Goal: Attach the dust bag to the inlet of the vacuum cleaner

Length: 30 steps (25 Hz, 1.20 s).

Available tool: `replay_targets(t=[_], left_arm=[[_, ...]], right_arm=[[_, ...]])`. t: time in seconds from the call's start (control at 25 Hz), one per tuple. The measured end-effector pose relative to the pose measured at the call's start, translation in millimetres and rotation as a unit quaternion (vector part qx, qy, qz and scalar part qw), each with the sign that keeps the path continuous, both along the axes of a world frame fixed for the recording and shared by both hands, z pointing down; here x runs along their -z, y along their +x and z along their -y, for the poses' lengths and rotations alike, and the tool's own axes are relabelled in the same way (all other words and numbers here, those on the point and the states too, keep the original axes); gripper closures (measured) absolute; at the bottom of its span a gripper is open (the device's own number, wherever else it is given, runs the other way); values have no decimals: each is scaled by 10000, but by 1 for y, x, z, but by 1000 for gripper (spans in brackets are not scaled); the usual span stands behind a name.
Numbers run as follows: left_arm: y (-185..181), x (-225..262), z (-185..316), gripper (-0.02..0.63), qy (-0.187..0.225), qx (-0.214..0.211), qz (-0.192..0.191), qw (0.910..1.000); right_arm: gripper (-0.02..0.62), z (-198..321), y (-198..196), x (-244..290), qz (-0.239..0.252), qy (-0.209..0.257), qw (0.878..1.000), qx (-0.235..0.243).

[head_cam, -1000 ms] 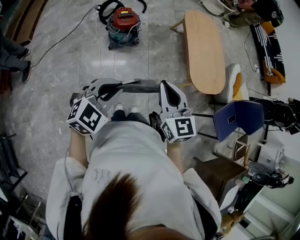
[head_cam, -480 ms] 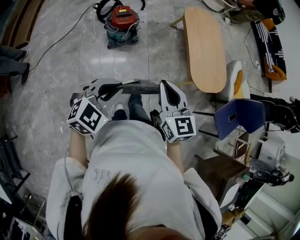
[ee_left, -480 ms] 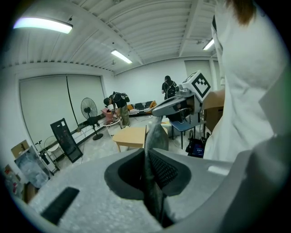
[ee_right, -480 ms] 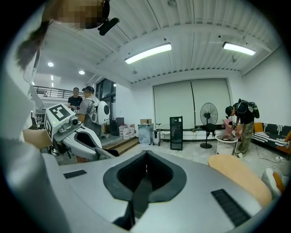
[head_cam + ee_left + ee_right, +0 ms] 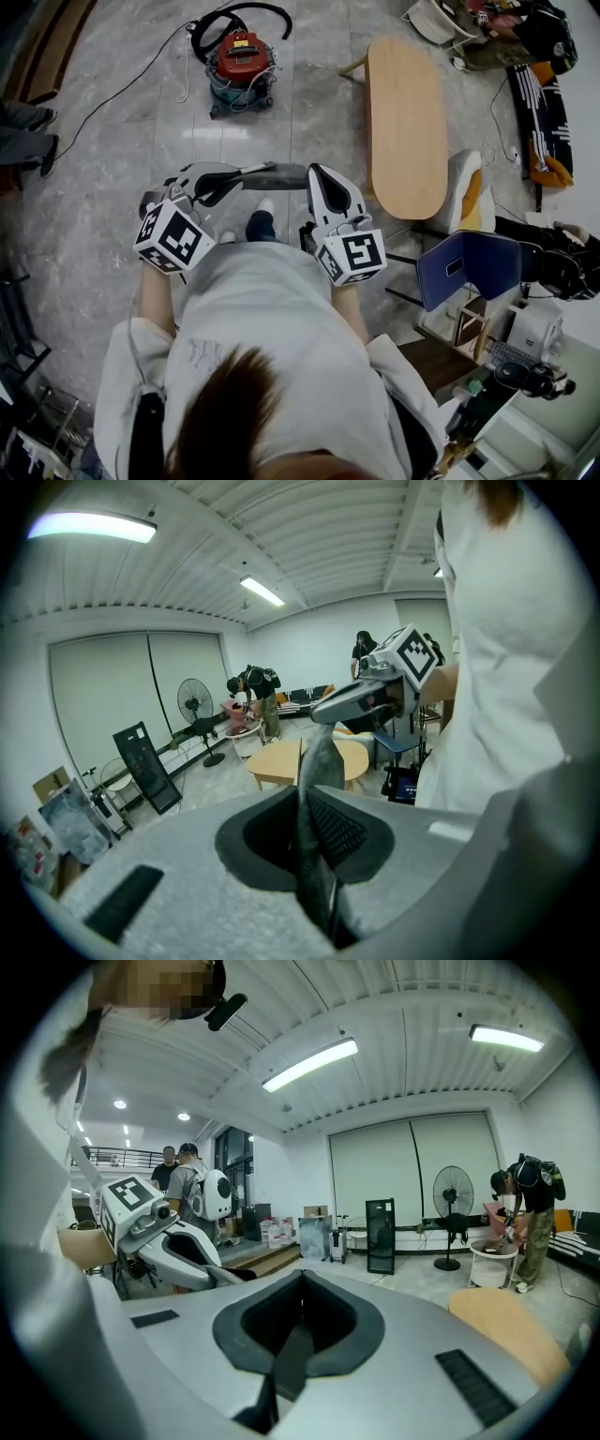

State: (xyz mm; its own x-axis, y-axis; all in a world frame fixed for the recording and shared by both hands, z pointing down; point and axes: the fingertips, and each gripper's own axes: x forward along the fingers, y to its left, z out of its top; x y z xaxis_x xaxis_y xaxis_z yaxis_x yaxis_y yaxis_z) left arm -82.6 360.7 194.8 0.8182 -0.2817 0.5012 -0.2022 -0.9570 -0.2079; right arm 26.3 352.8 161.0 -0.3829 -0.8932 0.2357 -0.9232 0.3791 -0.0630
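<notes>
Head view, items as I log them from the remote station.

1. Left gripper (image 5: 247, 172): left of centre, marker cube nearest the body, jaws pointing toward the right of the frame. In the left gripper view I read the jaws as nearly together, pinched on a fold of grey fabric that rises between them.
2. Right gripper (image 5: 313, 174): right of centre, jaws pointing toward the top of the frame. In the right gripper view the jaws are fully together, with a thin dark-grey strip of the same fabric nipped between the pads.
3. Dust bag (image 5: 277, 173): grey, stretched as a narrow band between the two grippers at the centre of the frame, clear of the floor (image 5: 112, 187) and above the person's feet.
4. Vacuum cleaner (image 5: 242, 56): red top, teal body, standing on the marble floor at upper centre-left, well apart from the bag. A black hose (image 5: 272, 8) arcs over it. I cannot make out its inlet from here.
5. Wooden table (image 5: 405, 103): oval, upper right.
6. Blue chair (image 5: 466, 265): right of middle, just below the table's near end.
7. Person (image 5: 272, 347): white top fills the lower centre.
8. Standing fan (image 5: 454, 1192): right gripper view, right of centre, in front of drawn blinds.
</notes>
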Motion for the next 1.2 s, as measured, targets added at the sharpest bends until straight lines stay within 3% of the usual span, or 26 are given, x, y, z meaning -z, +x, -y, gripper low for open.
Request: replay_targets(t=[0.28, 0.48, 0.92, 1.2], left_arm=[[49, -9, 38, 566, -7, 224, -76, 9997], [75, -15, 51, 566, 24, 262, 72, 9996], [94, -27, 84, 566, -304, 229, 145, 9992], [89, -48, 159, 566, -441, 151, 211, 9987]], right_arm=[[594, 45, 45, -5, 106, -6, 9996, 254], [594, 60, 73, -12, 260, -103, 9992, 269], [594, 93, 98, -25, 387, -325, 9986, 129], [594, 163, 91, -50, 192, -626, 9978, 103]])
